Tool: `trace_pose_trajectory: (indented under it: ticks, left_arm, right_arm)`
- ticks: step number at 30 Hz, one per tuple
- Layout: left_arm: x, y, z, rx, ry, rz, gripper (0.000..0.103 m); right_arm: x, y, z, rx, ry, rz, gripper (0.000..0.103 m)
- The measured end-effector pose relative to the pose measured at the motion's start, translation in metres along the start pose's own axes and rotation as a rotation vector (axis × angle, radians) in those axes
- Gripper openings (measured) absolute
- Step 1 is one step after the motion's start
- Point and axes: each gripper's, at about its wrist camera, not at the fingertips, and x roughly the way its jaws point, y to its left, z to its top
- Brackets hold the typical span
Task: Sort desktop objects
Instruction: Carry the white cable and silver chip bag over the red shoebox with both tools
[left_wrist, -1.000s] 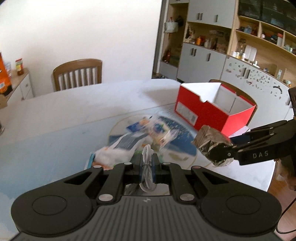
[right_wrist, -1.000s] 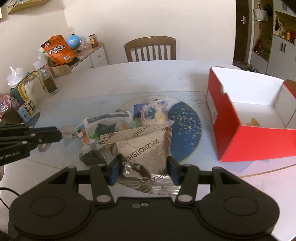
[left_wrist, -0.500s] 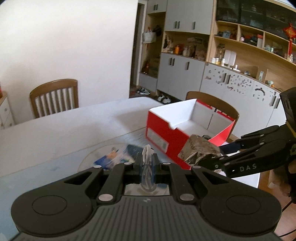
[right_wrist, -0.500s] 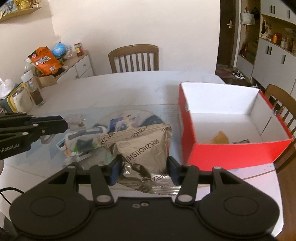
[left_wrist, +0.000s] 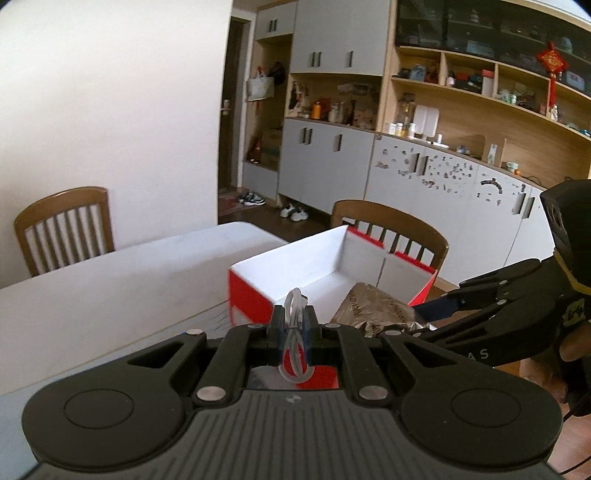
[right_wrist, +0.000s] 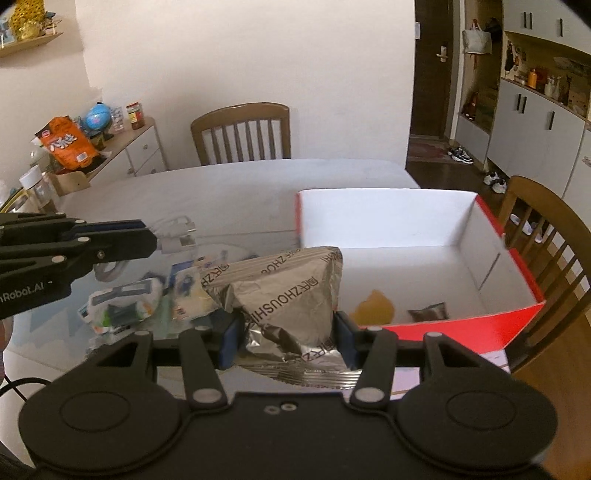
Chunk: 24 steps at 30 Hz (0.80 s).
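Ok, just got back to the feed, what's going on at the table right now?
A person is sorting table clutter into the red box with two handheld grippers. The right gripper is clamped on a crinkled silver snack bag, held near the box's open side. The left gripper is shut on a coiled white cable, also pointed at the box. A yellow item and a small dark packet already lie inside. More packets remain on the table.

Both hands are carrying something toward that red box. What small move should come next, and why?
Probably carry the right gripper a little further over the red box, then open. Its silver snack bag hangs at the box's near wall, not yet fully above the white floor. The left gripper, pinching a white cable, can follow.
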Motion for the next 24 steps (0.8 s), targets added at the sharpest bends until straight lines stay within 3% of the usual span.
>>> trace_pose_trajectory:
  ticks: [12,24]
  left_arm:
    - [0.068,-0.032,0.025,0.02,0.026,-0.018,0.008]
    - [0.138,-0.045,0.031,0.035,0.096,0.018,0.008]
  right_arm:
    - [0.013,-0.063,0.014,0.01,0.009,-0.016,0.052]
    - [0.045,-0.119,0.025,0.014,0.048,-0.04,0.052]
